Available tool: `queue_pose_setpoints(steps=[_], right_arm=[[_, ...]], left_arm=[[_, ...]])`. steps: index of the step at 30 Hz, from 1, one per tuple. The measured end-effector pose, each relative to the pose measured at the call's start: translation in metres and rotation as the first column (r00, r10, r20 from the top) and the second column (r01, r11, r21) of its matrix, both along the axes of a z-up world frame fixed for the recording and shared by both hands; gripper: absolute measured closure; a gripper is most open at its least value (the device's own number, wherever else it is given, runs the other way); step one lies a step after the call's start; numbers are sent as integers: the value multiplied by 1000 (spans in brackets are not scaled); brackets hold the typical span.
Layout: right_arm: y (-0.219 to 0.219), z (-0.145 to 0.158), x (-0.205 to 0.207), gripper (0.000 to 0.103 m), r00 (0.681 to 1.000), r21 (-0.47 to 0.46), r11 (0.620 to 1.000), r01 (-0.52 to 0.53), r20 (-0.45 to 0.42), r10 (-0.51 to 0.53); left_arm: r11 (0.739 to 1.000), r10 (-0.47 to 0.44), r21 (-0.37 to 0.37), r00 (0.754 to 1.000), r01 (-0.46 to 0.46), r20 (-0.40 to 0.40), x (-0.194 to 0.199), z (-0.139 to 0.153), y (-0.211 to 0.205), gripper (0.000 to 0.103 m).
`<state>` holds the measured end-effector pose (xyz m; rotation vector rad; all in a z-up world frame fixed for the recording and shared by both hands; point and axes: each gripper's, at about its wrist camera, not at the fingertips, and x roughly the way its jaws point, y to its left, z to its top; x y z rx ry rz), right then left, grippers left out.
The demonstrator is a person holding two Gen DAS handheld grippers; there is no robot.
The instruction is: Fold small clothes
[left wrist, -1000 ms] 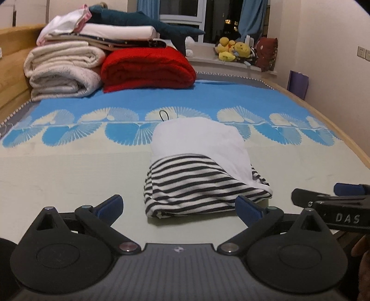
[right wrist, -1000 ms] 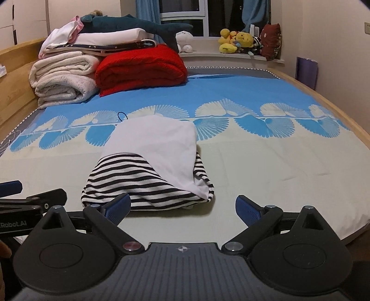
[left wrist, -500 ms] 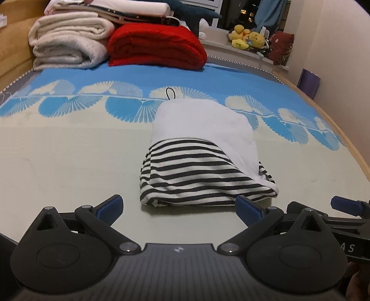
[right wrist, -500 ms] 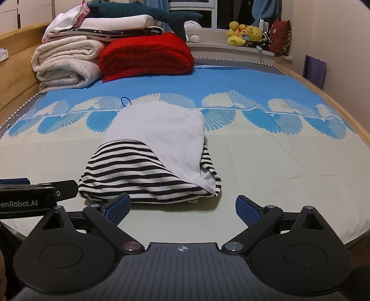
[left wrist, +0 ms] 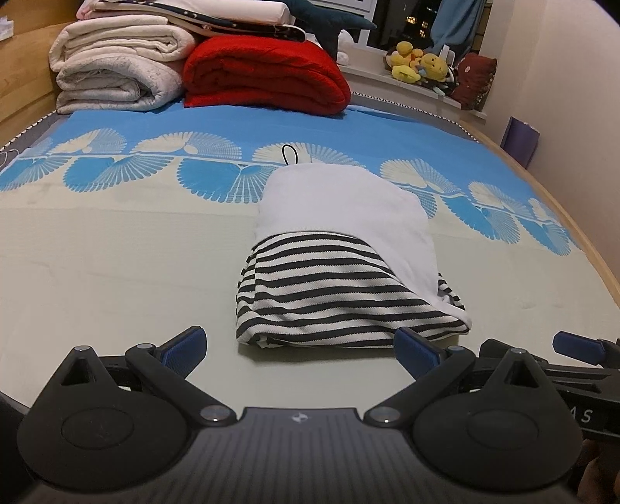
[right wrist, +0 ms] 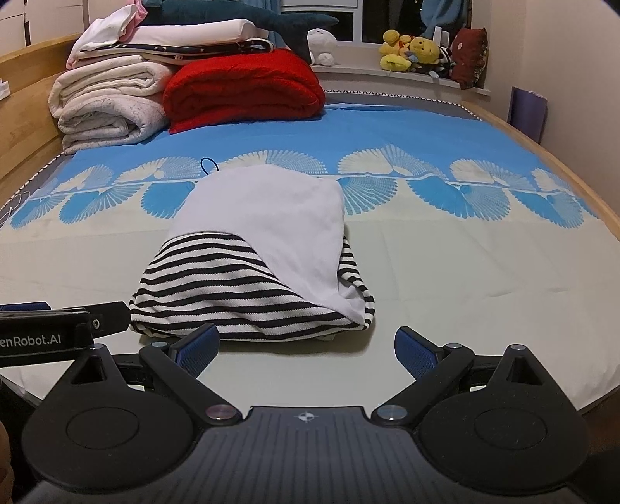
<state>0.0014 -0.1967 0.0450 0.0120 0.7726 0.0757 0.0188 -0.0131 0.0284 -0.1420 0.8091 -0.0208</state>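
On the pale cream part of the bed cover (left wrist: pixel 116 271), just ahead of both grippers, lies the folded garment (left wrist: pixel 341 279), a compact bundle with black-and-white stripes on its near half and a plain white layer (left wrist: pixel 348 209) folded over its far half and down its right side. A thin black loop (left wrist: pixel 290 154) sticks out from the far edge of the white layer onto the blue band with fan patterns (left wrist: pixel 217 182).

From the left wrist view, the left gripper (left wrist: pixel 300 347) sits low at the near edge of the bundle with its 2 blue-padded fingers spread wide, holding nothing; the near hem of the striped cloth lies between and just beyond the fingertips. The right gripper (left wrist: pixel 577 349) shows at the right edge of that view, beside the bundle's near right corner.

From the right wrist view, the right gripper (right wrist: pixel 306 345) is likewise spread apart and empty, the garment (right wrist: pixel 248 287) just ahead and slightly to its left, with the left blue pad (right wrist: pixel 195 345) almost at the striped hem. A black part of the left gripper (right wrist: pixel 62 329) reaches in from the left, close to the bundle's near left corner.

At the far end of the bed rest a folded red blanket (right wrist: pixel 244 91), a stack of cream blankets (right wrist: pixel 108 104) with more folded linen on top, a dark plush shark (right wrist: pixel 240 17), and yellow plush toys (right wrist: pixel 410 50) on the window ledge
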Motion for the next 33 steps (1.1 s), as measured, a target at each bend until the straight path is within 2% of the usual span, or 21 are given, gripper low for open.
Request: queue_pose_setpoints(steps=[33], right_arm=[[0,0,-1,6,1000,-2,1000,-2,-3,2]], left_arm=[[1000,-9,5,1000,9,2,0,0,2,0]])
